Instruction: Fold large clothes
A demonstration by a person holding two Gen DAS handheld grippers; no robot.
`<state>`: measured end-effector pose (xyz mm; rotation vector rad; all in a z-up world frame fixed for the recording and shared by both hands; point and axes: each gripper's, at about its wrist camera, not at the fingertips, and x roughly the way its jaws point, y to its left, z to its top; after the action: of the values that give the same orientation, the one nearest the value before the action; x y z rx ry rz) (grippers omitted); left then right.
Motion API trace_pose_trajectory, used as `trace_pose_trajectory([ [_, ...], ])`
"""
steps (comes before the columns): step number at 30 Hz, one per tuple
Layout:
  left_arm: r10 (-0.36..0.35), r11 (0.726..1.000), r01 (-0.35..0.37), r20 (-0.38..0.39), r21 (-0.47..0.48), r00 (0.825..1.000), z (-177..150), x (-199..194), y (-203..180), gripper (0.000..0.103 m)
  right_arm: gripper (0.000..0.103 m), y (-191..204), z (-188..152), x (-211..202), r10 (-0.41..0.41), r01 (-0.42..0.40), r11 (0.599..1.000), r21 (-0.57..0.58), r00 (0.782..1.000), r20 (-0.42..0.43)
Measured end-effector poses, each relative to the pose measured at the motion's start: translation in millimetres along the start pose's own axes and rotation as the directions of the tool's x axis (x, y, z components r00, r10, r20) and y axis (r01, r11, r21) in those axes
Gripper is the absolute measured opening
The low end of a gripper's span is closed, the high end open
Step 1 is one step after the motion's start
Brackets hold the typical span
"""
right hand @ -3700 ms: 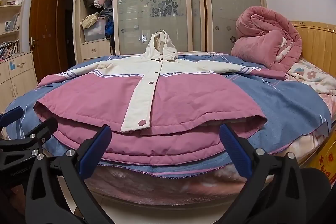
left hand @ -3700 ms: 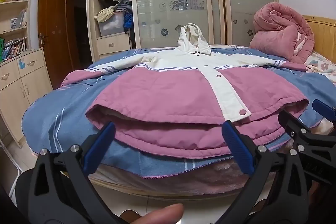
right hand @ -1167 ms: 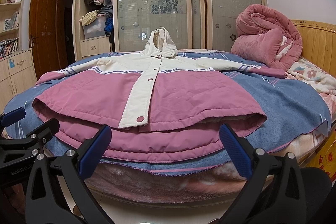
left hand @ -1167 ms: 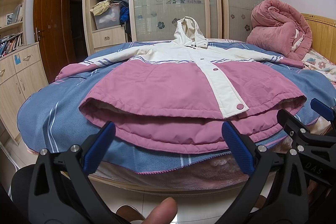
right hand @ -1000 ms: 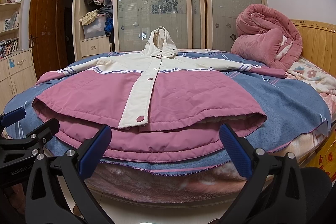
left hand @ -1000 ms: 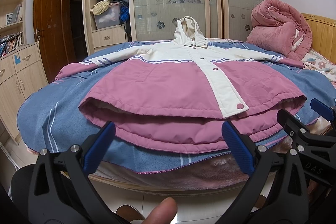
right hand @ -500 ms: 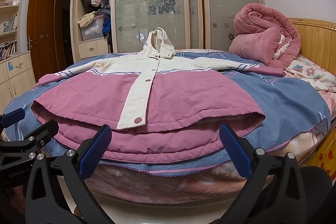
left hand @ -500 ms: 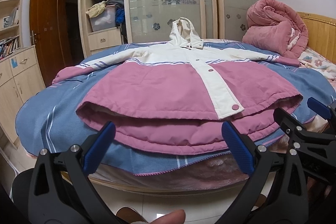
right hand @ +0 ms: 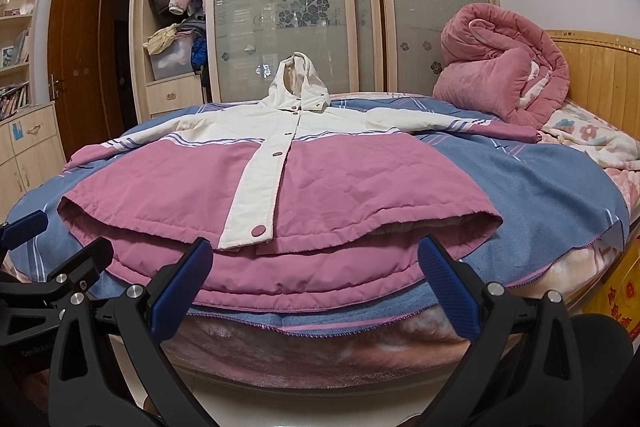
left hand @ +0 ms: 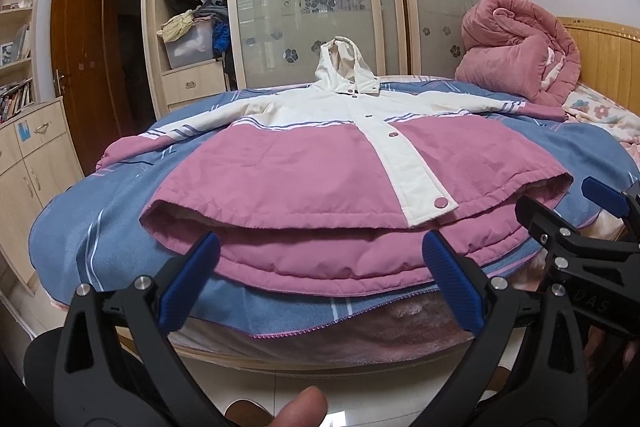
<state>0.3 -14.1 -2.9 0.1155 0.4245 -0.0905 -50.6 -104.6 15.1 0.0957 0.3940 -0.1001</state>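
A pink and cream hooded jacket (left hand: 320, 167) lies spread flat, front up, on the blue striped blanket (left hand: 100, 211) that covers the bed (left hand: 320, 343). Its hem runs along the near edge of the bed, its hood (left hand: 342, 67) stands up toward the far edge, and its sleeves stretch out toward the left and right edges. The cream button placket (left hand: 408, 171) runs down the middle, snapped shut with pink buttons. The front hem sits lifted a little above the longer back hem beneath it.

The left gripper (left hand: 320, 275) hovers just off the near edge of the bed, in front of the hem, its jaws spread wide and holding nothing. The right gripper (right hand: 316, 281) hovers beside it at the same edge, its jaws likewise spread wide and empty. Each shows in the other's view at the side: the right gripper at the right of the left wrist view, the left gripper at the left of the right wrist view. Neither touches the jacket.

A rolled pink quilt (right hand: 504, 67) rests at the far right corner of the bed against the wooden headboard (right hand: 600, 75). Beyond the far edge stands a wardrobe (right hand: 288, 7) with frosted sliding doors.
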Motion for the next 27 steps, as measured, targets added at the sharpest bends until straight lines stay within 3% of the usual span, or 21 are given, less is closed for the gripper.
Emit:
trace_pose_trajectory([
  [14, 0.017, 1.0, -0.017, 0.004, -0.015, 1.0, 2.3, 3.9, 7.3, 0.101, 0.102, -0.2, 2.6, -3.9, 0.01, -0.01, 1.0, -0.001, 1.0, 0.021],
  [16, -0.017, 0.999, 0.017, 0.007, -0.046, 1.0, 2.2, 4.0, 12.6, 0.101, 0.102, -1.9, 3.5, -5.6, 0.01, -0.01, 1.0, 0.006, 0.999, 0.032],
  [19, -0.135, 0.978, 0.128, -0.03, -0.166, 0.99, 1.5, 12.1, 35.8, 0.101, 0.102, -5.2, 5.2, -10.0, 0.005, -0.006, 1.0, 0.018, 0.998, 0.058],
  [22, -0.166, 0.974, 0.147, -0.102, -0.175, 0.981, 1.5, 24.2, 46.4, 0.101, 0.102, -7.5, 5.5, -10.0, 0.004, -0.006, 1.0, 0.024, 0.998, 0.058],
  [24, -0.128, 0.979, 0.109, -0.101, -0.173, 0.987, 0.7, 23.9, 50.1, 0.101, 0.102, -9.4, 5.6, -9.8, 0.004, -0.006, 1.0, 0.026, 0.998, 0.057],
  [27, -0.009, 0.991, 0.008, -0.012, -0.135, 1.0, 3.4, 10.0, 52.1, 0.101, 0.102, -11.6, 5.8, -10.6, 0.006, -0.008, 0.999, 0.031, 0.998, 0.069],
])
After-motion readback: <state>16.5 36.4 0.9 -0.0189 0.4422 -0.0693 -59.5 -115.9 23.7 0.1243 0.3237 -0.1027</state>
